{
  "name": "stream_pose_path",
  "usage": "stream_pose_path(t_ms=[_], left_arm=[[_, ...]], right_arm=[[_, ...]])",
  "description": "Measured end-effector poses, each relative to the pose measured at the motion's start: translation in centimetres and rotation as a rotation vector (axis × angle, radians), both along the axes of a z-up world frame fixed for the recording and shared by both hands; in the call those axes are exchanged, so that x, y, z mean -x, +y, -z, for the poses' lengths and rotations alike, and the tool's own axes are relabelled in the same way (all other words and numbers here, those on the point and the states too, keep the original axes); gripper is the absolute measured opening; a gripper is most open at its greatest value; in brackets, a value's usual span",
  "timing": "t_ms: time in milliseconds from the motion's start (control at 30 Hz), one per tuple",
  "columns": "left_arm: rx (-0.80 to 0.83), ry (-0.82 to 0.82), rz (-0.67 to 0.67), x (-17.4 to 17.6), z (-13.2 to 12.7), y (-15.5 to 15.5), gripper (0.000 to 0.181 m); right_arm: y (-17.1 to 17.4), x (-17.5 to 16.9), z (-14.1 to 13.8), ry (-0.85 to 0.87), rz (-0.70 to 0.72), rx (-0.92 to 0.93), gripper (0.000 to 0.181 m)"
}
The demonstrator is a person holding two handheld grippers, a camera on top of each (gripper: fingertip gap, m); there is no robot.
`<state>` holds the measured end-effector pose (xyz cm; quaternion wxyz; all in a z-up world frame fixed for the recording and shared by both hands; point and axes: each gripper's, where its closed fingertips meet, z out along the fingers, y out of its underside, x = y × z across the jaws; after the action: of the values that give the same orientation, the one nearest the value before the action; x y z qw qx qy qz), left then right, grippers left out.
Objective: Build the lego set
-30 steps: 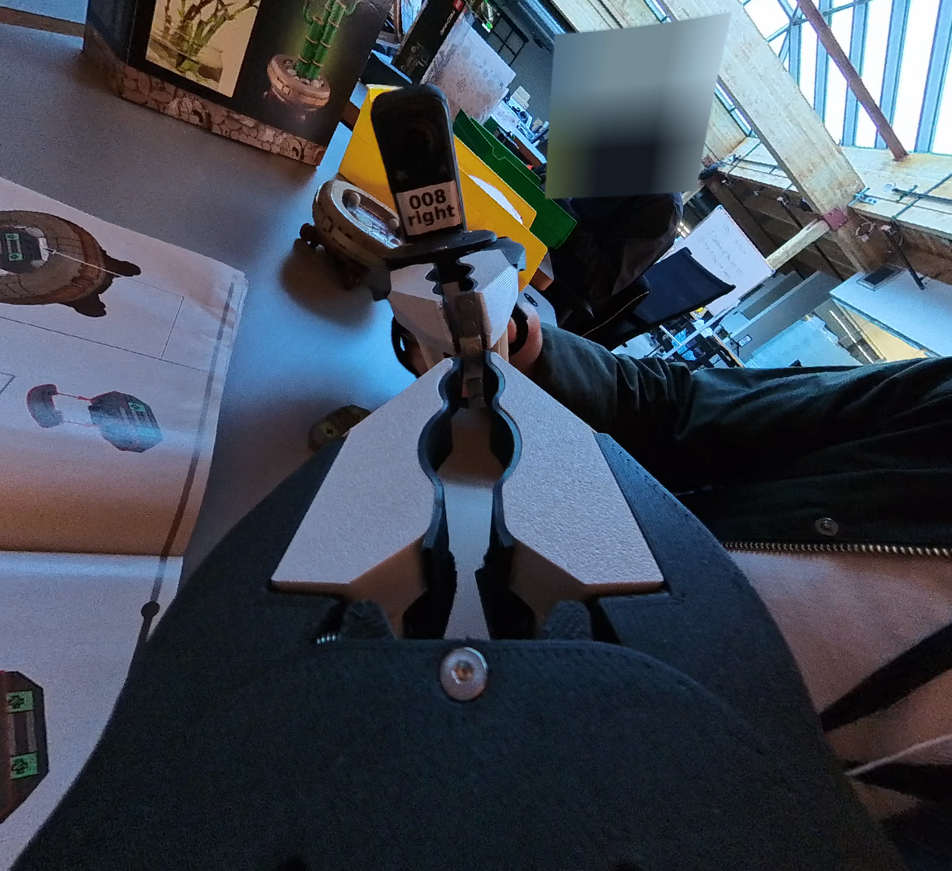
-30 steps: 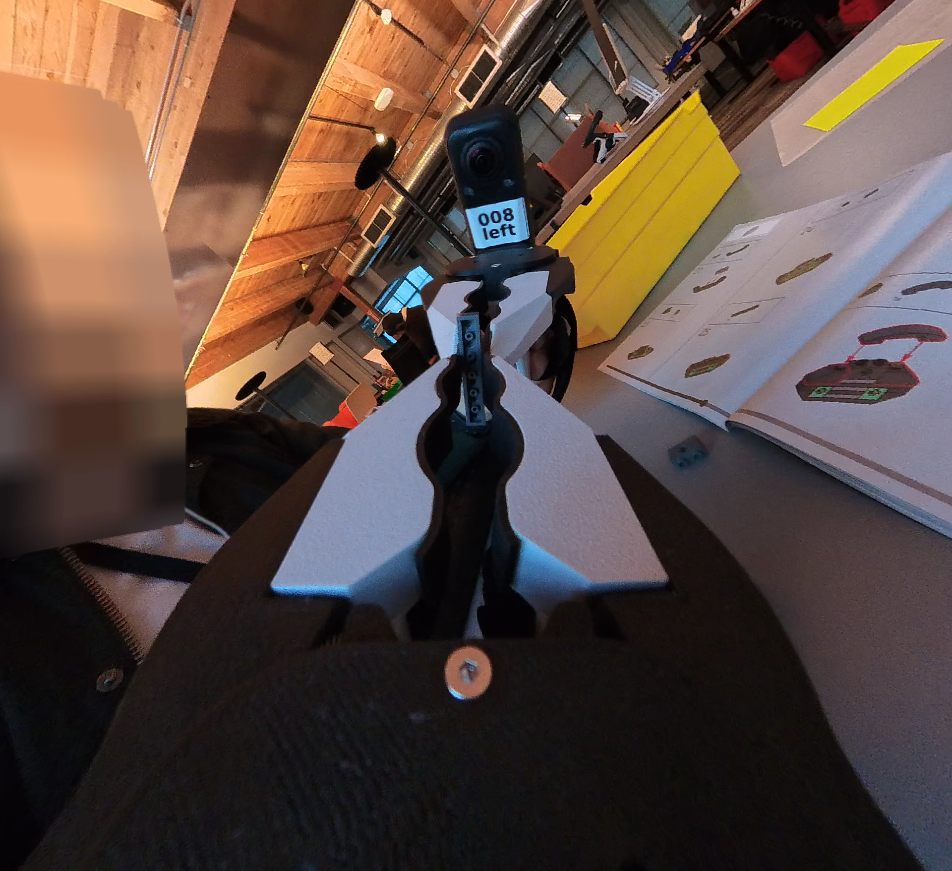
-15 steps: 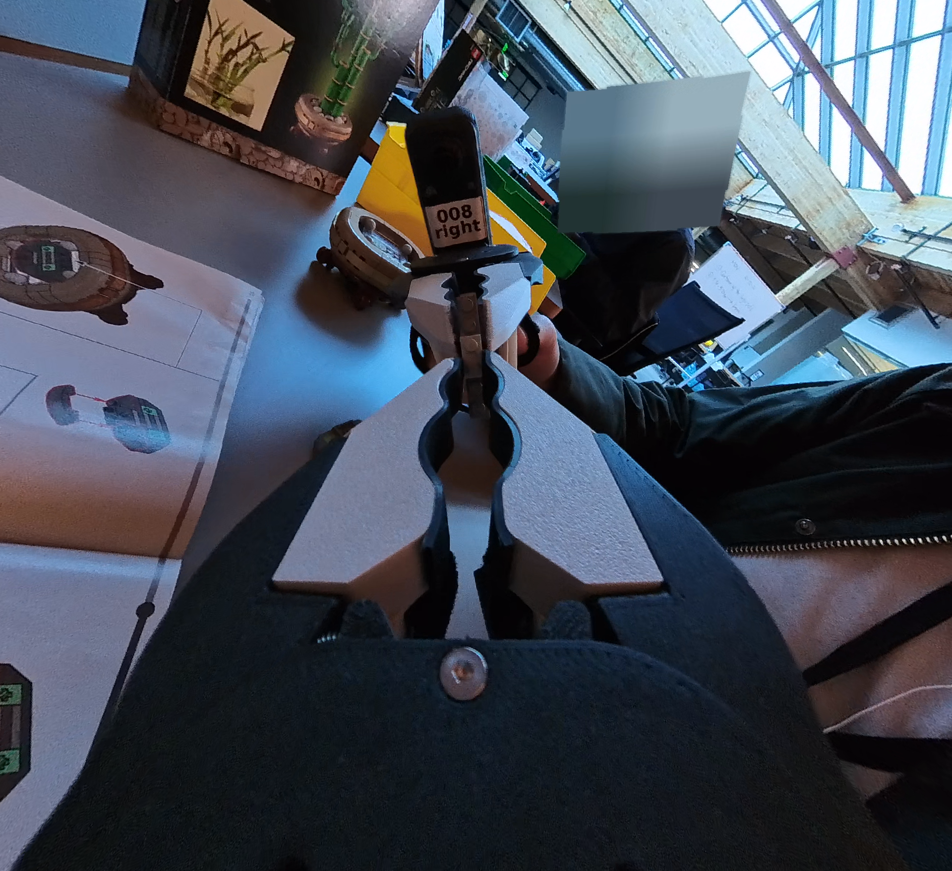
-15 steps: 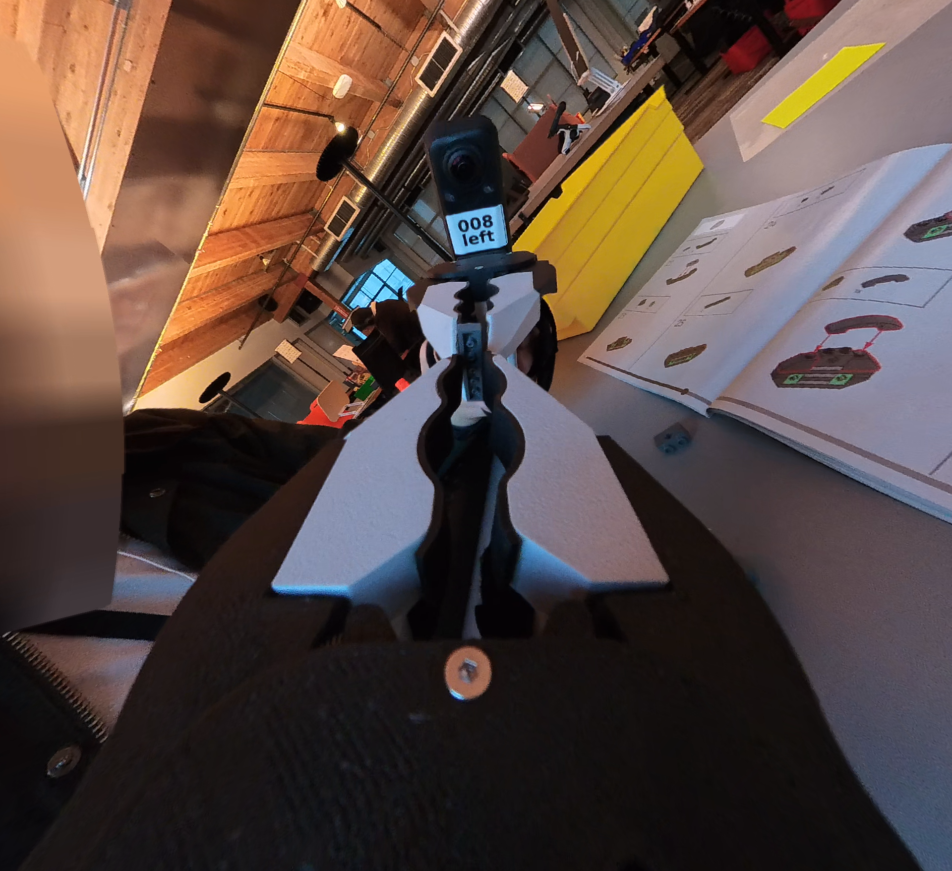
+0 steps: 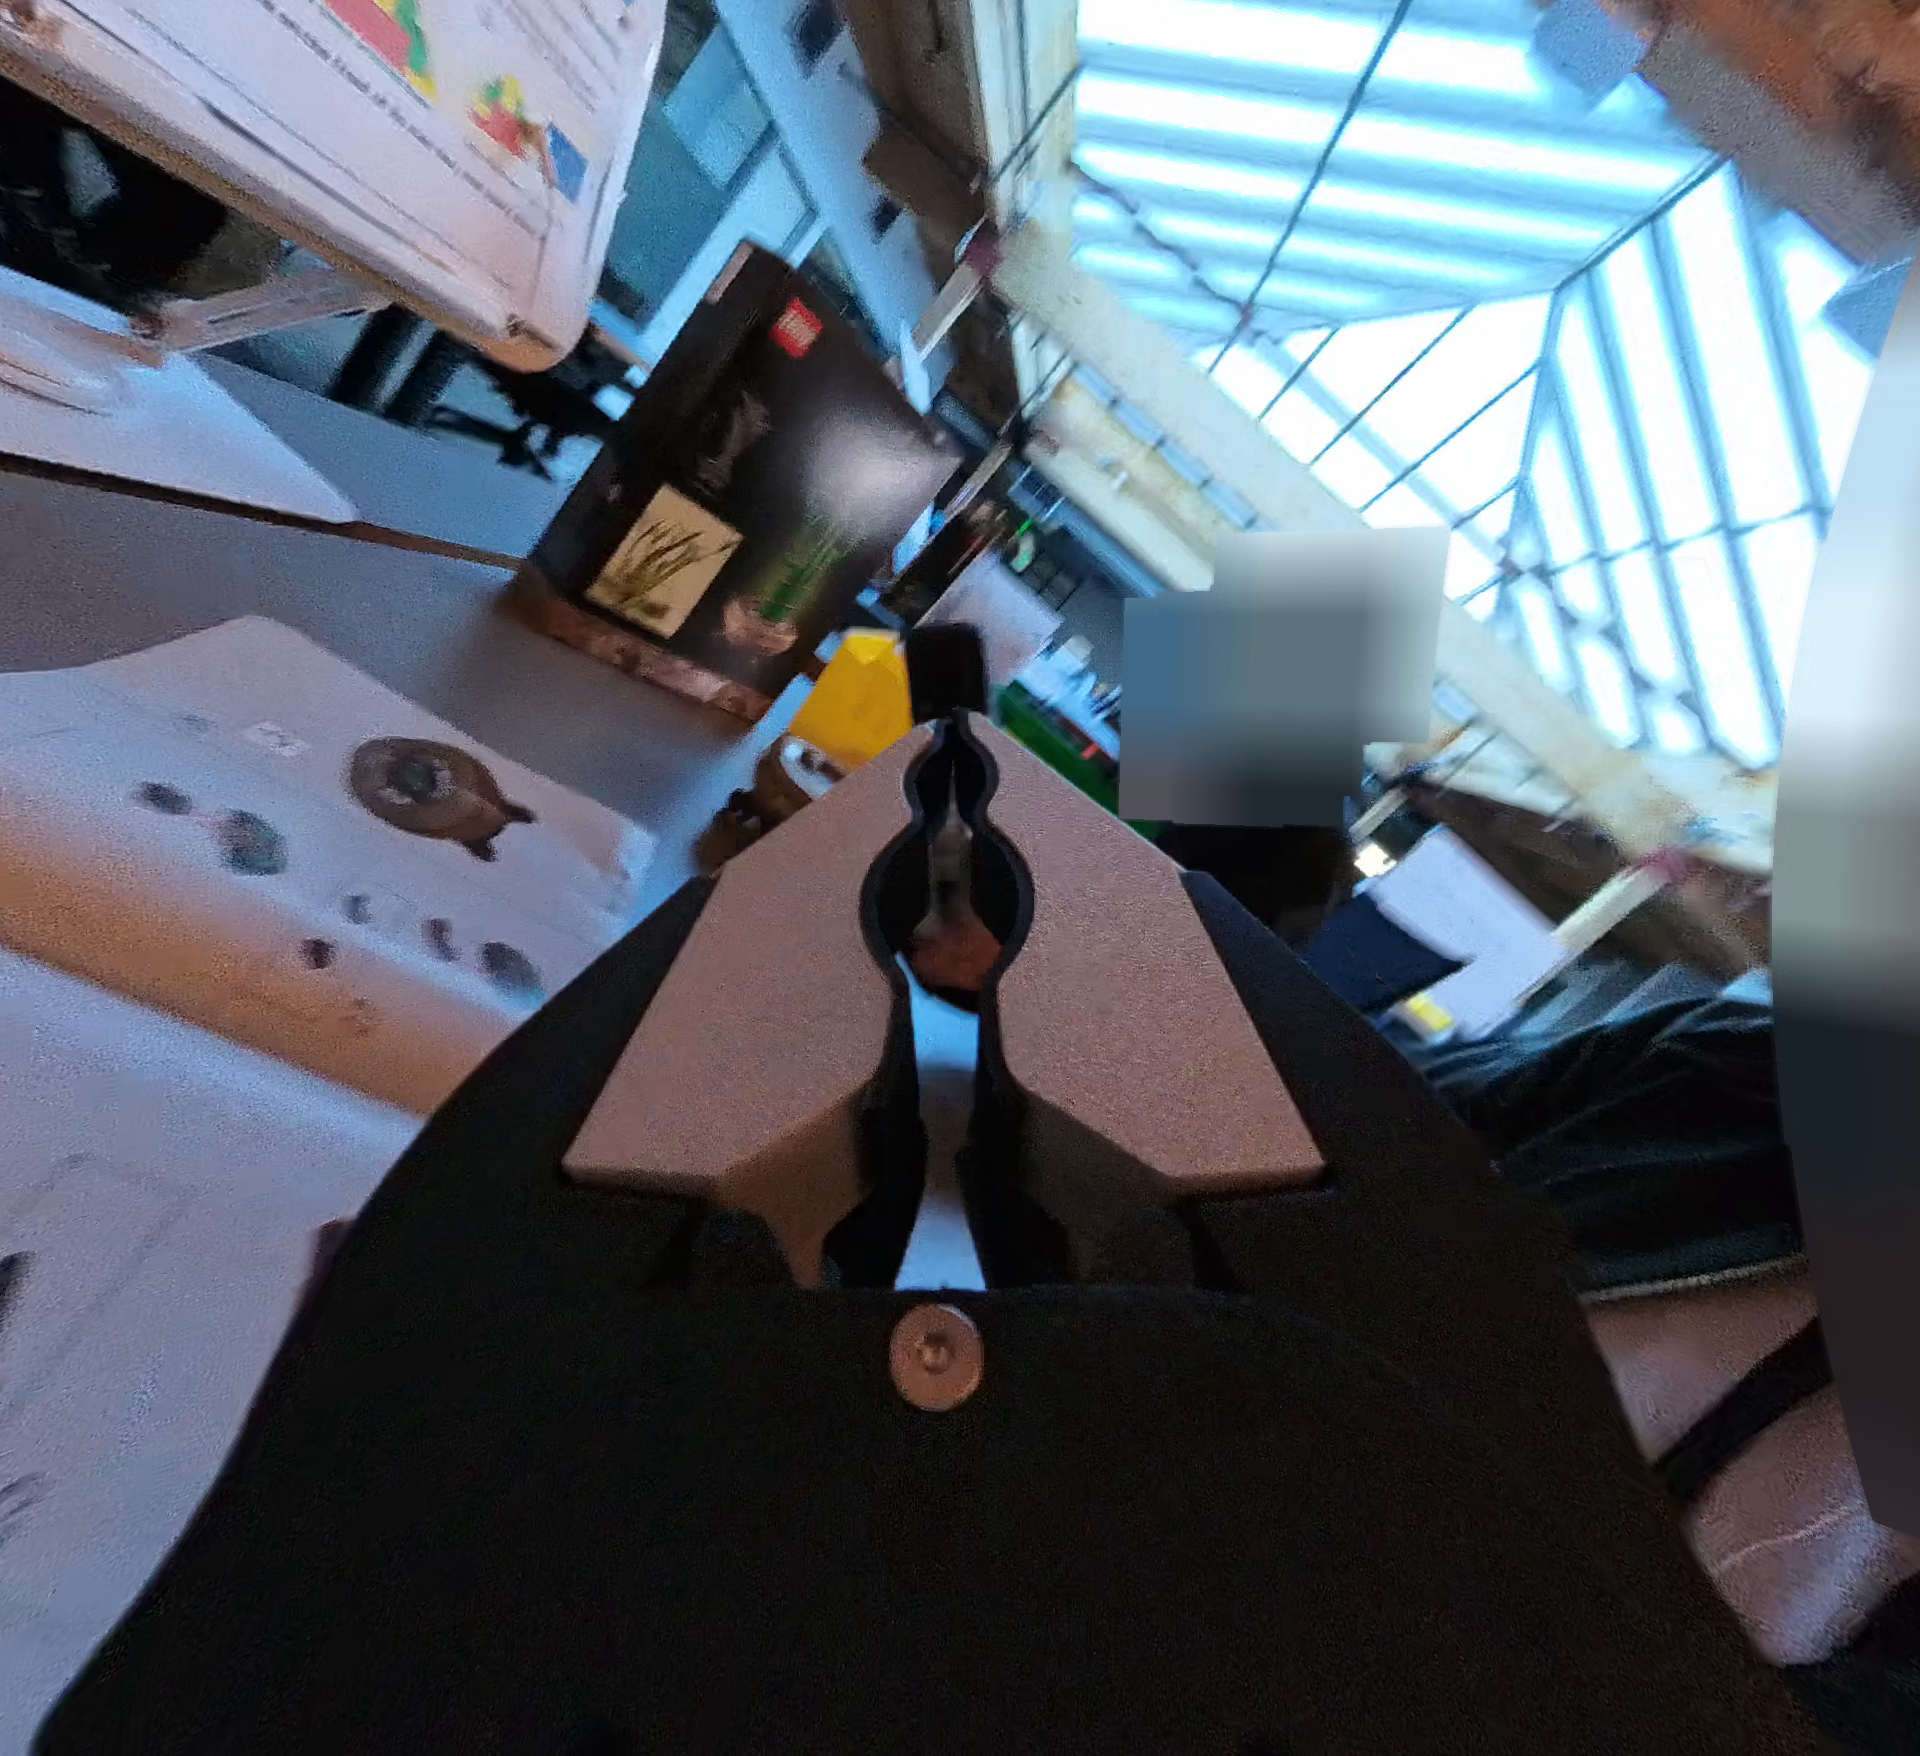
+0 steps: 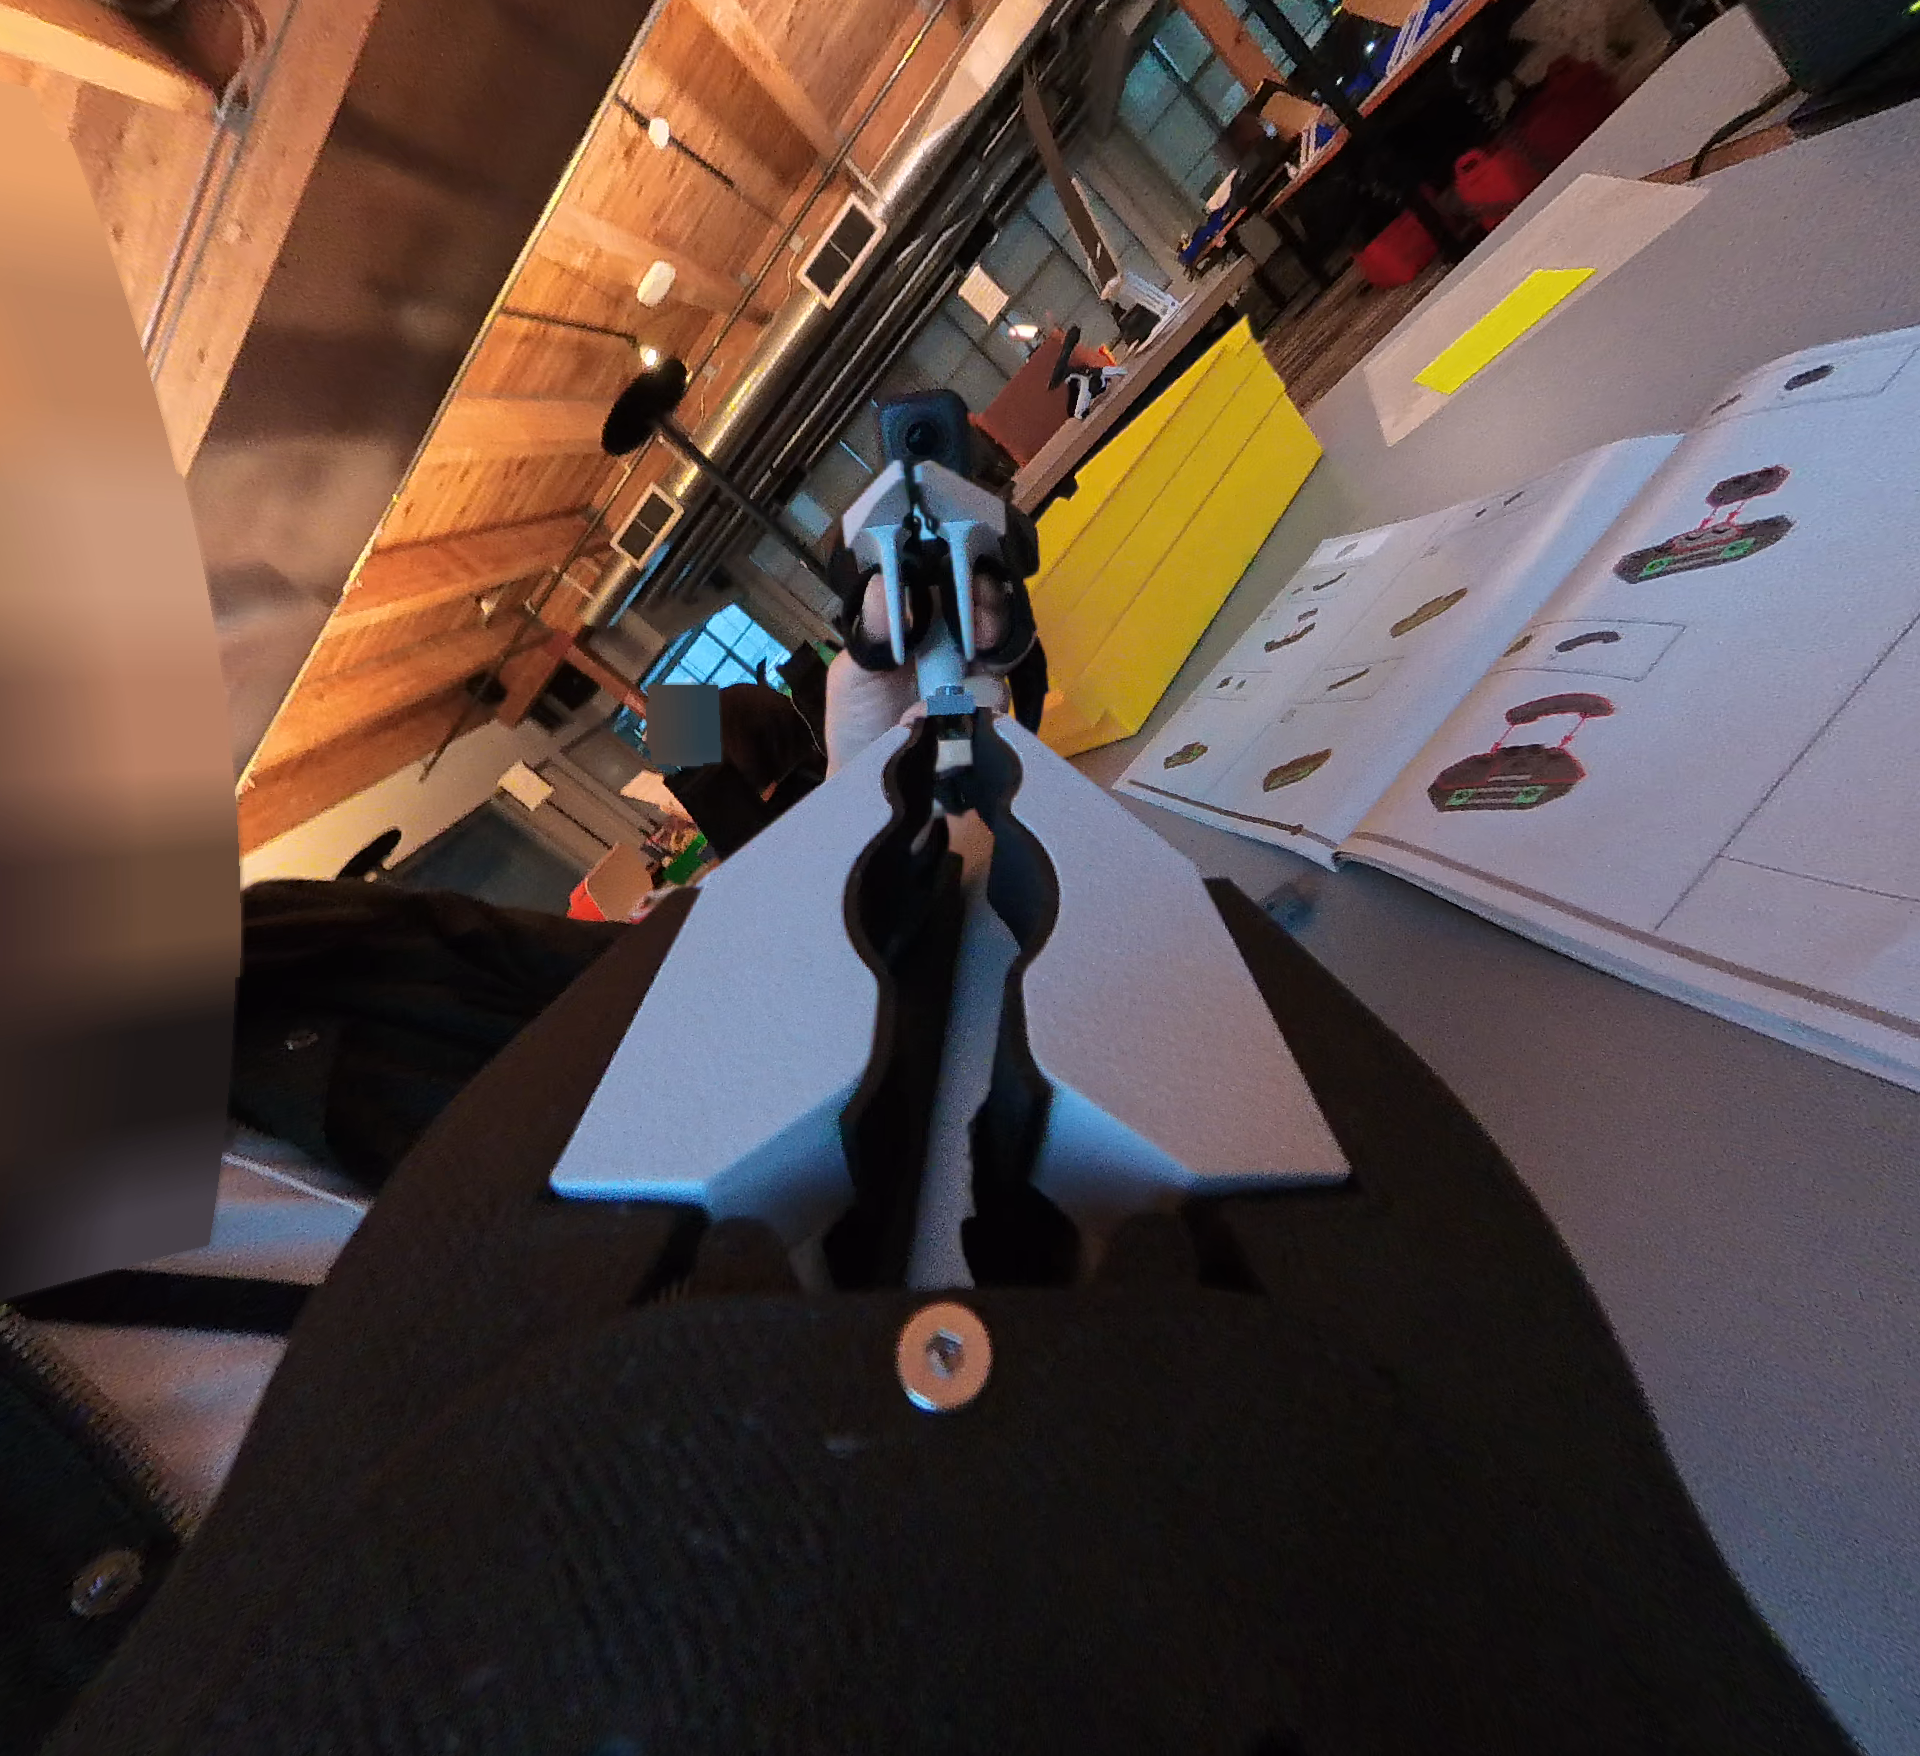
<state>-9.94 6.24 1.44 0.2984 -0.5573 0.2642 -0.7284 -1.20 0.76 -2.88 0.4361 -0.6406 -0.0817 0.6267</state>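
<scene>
In the right wrist view my right gripper [image 6: 954, 738] is shut on a small pale lego piece [image 6: 954, 752]. My left gripper [image 6: 925, 600] faces it, tilted so its underside shows, and holds a grey lego piece [image 6: 940, 667] that reaches down to the right gripper's tips. A small grey studded part [image 6: 954, 696] sits where the two meet. In the blurred left wrist view my left gripper [image 5: 951, 738] is shut, with a thin grey piece [image 5: 951, 849] in the gap. The right gripper's dark camera [image 5: 945, 667] shows just beyond the tips.
The open instruction booklet [image 6: 1558, 719] lies on the grey table [image 6: 1662, 1187], and it also shows in the left wrist view [image 5: 260, 875]. A loose grey piece [image 6: 1288, 901] lies beside it. A yellow bin [image 6: 1164, 543], the dark set box [image 5: 748, 501] and a round brown build [image 5: 790, 776] stand behind. My right fingertips sit around 12 cm from my left ones.
The left gripper has tipped up and drawn back, so the box looks farther and a whiteboard shows. In the right wrist view the left gripper now shows its underside. Both stay shut, tip to tip.
</scene>
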Motion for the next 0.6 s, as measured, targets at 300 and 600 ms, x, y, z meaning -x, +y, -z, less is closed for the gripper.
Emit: stream_pose_path(t_ms=[300,600], left_arm=[[-0.163,0.282,0.321,-5.7,5.3,-7.6,0.007],[-0.163,0.282,0.359,-5.5,5.4,-7.9,0.012]], right_arm=[[-1.9,3.8,1.4,-0.242,-0.127,-0.126,0.006],[-1.8,3.8,1.7,-0.223,-0.142,-0.098,0.006]])
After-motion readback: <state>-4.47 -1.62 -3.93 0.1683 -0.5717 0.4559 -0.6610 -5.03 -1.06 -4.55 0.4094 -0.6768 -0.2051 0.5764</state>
